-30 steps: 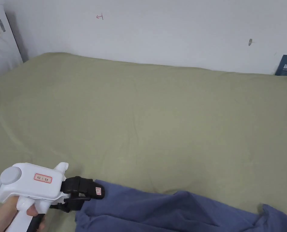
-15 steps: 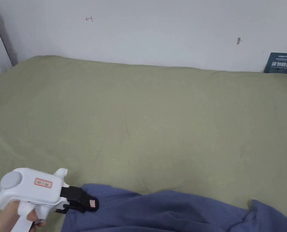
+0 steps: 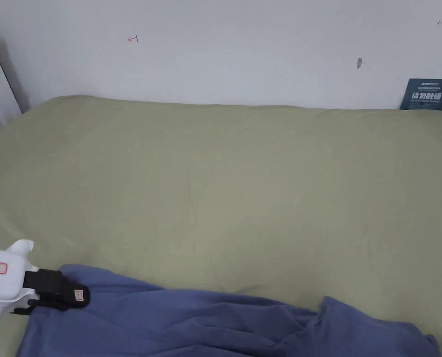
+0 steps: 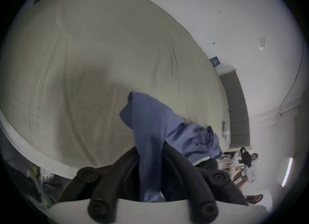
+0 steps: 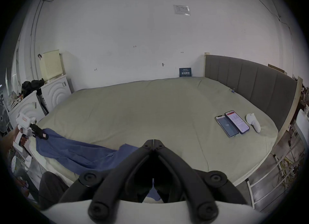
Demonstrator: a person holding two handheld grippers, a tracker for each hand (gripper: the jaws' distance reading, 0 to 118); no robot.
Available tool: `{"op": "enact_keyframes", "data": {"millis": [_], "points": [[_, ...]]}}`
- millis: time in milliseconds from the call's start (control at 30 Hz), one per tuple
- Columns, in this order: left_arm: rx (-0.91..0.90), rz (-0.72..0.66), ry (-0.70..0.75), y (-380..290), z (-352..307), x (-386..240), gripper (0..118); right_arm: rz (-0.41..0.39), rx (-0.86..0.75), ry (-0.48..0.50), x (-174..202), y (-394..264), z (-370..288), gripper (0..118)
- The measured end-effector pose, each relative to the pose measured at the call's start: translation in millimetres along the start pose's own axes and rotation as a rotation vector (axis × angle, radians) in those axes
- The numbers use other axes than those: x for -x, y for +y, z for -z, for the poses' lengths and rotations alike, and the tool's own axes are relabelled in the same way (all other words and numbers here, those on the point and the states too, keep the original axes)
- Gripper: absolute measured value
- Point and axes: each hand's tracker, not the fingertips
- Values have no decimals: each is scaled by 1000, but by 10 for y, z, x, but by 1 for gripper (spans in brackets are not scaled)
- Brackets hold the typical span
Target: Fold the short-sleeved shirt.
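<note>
Shirt: we see the blue shirt (image 3: 192, 320) lying rumpled along the near edge of the bed, one end drawn up to the left, the rest trailing right in loose folds.
Left gripper: the left gripper (image 3: 69, 295) sits at the shirt's left end; in its own view we see both jaws pressed together on a bunched strip of the blue cloth (image 4: 148, 152), which runs up between them.
Right gripper: in its own view the right gripper (image 5: 153, 141) has its jaws meeting at the tips. A bit of blue cloth shows low behind them, but we cannot tell whether it is caught there.
Bed: we see a wide bed (image 3: 243, 186) with an olive-green sheet, lightly creased, against a white wall (image 3: 243, 46).
Further off: two phones (image 5: 232, 125) lie side by side near the grey headboard (image 5: 250, 83), with a white controller (image 5: 253, 124) just beside them.
</note>
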Motion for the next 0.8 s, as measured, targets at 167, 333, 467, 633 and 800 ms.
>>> {"op": "enact_keyframes", "data": {"millis": [167,333,467,633,800], "points": [[-15,118,58,-51,40,-673,7,25,-13,-1,-51,-32,-22,0],[42,301,91,-216,381,-1525,7,27,-23,-10,-101,-23,-56,0],[75,329,105,-405,877,-2061,7,30,-34,-11,-136,-19,-100,0],[140,439,162,-634,1771,-2477,7,48,-33,-2,-167,-61,-118,0],[123,515,118,-900,2387,-2589,116,72,-16,-2,-208,-80,-155,0]]}}
